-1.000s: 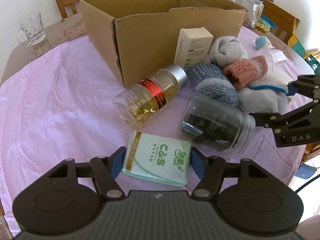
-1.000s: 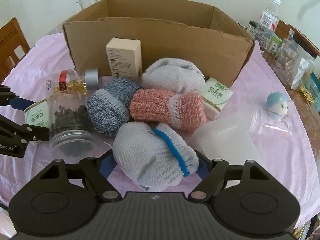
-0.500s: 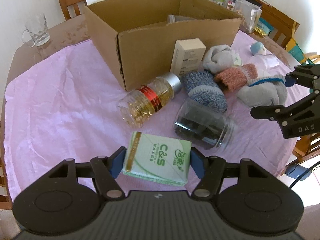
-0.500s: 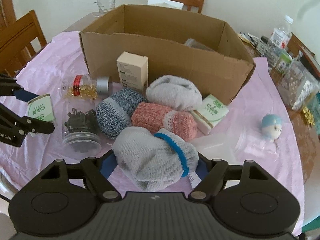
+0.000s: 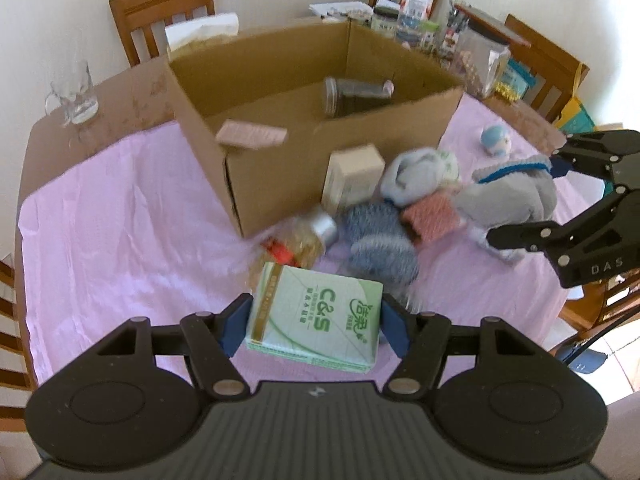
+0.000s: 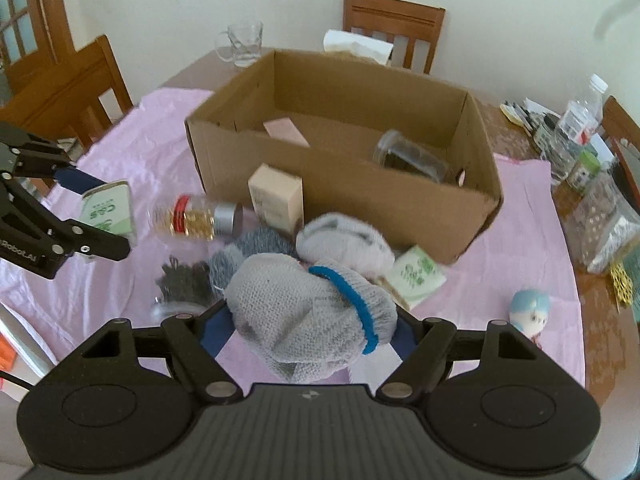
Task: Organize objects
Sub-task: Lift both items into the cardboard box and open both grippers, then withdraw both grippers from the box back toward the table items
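My left gripper (image 5: pixel 316 324) is shut on a green C&S tissue pack (image 5: pixel 316 318), held in the air above the table. My right gripper (image 6: pixel 304 320) is shut on a grey sock bundle with a blue band (image 6: pixel 308 308), also lifted. An open cardboard box (image 5: pixel 340 172) stands behind the pile; inside it lie a pink card (image 5: pixel 252 134) and a clear jar (image 5: pixel 356 94). On the pink cloth remain a capsule bottle (image 6: pixel 196 218), a blue-grey sock roll (image 5: pixel 380 240), a pink sock roll (image 5: pixel 432 218), a pale sock roll (image 6: pixel 344 238), a cream carton (image 6: pixel 276 198) and a jar of dark clips (image 6: pixel 182 284).
A second tissue pack (image 6: pixel 416 276) and a small blue doll head (image 6: pixel 530 312) lie right of the pile. A glass mug (image 5: pixel 74 94) stands on the bare table at the far left. Bottles and containers (image 6: pixel 580 136) crowd the far right. Wooden chairs (image 5: pixel 164 12) surround the table.
Both grippers have risen well above the table with their loads, the tissue pack and the grey sock bundle. The view now looks down into the box.
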A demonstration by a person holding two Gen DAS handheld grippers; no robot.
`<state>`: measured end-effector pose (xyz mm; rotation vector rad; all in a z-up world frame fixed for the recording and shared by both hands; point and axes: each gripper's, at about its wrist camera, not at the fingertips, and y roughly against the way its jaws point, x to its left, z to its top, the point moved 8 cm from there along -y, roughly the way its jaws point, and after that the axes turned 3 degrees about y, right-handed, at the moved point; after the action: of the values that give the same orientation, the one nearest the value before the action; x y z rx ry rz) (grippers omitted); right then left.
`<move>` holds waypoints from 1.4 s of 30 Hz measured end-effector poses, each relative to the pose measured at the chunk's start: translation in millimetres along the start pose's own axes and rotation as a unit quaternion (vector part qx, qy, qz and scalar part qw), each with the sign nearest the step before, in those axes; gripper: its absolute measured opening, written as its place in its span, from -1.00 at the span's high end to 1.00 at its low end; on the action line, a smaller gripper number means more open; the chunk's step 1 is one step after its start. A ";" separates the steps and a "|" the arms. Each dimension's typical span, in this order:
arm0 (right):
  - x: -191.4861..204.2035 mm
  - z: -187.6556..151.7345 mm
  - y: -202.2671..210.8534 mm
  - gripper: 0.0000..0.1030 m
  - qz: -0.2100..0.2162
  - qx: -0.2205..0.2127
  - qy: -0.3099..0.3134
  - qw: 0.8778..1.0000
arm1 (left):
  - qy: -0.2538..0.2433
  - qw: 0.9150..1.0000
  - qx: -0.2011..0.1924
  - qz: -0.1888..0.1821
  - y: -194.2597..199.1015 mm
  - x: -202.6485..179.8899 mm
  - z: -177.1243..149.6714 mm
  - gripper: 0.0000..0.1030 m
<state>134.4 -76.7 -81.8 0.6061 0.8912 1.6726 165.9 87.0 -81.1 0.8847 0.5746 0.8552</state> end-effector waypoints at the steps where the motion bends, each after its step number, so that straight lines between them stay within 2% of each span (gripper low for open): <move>1: -2.0 4.7 1.5 -0.58 0.004 -0.003 0.001 1.000 | 0.000 1.000 -0.003 0.001 1.8 -1.2 5.9 -0.31; 11: -23.3 66.6 7.3 -0.58 0.032 -0.046 0.028 0.998 | 0.008 0.998 -0.055 0.029 7.5 0.3 81.7 -0.31; 18: -44.8 109.6 -9.6 -0.59 0.030 -0.067 0.044 0.996 | 0.041 0.995 -0.074 0.052 -12.5 12.8 123.1 -0.31; 24: -57.6 127.9 -31.2 -0.59 0.037 -0.064 0.050 0.996 | 0.059 0.994 -0.069 0.066 -32.0 20.5 133.0 -0.31; 30: -59.0 129.9 -48.6 -0.62 0.050 -0.050 0.065 0.995 | 0.073 0.993 -0.057 0.078 -45.8 27.5 132.8 -0.33; 32: -57.9 128.8 -51.7 -0.75 0.056 -0.046 0.072 0.995 | 0.080 0.992 -0.056 0.081 -48.4 30.6 132.9 -0.63; 33: -57.9 128.8 -51.9 -0.87 0.055 -0.049 0.074 0.995 | 0.085 0.991 -0.056 0.082 -48.9 31.7 132.7 -0.83; 34: -58.3 129.2 -51.5 -0.98 0.053 -0.052 0.075 0.994 | 0.087 0.991 -0.061 0.084 -47.9 31.8 132.7 -0.83; 35: -58.7 129.6 -50.7 -1.00 0.051 -0.056 0.076 0.994 | 0.085 0.991 -0.063 0.084 -47.7 31.0 133.3 -0.83; 42: -66.8 127.1 -48.3 -1.00 0.053 -0.057 0.062 0.995 | 0.089 0.989 -0.060 0.098 -48.1 28.7 134.1 -0.86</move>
<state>278.4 -102.8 -42.9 0.4826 0.8574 1.8602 299.6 36.8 -54.2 0.7687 0.5900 1.1440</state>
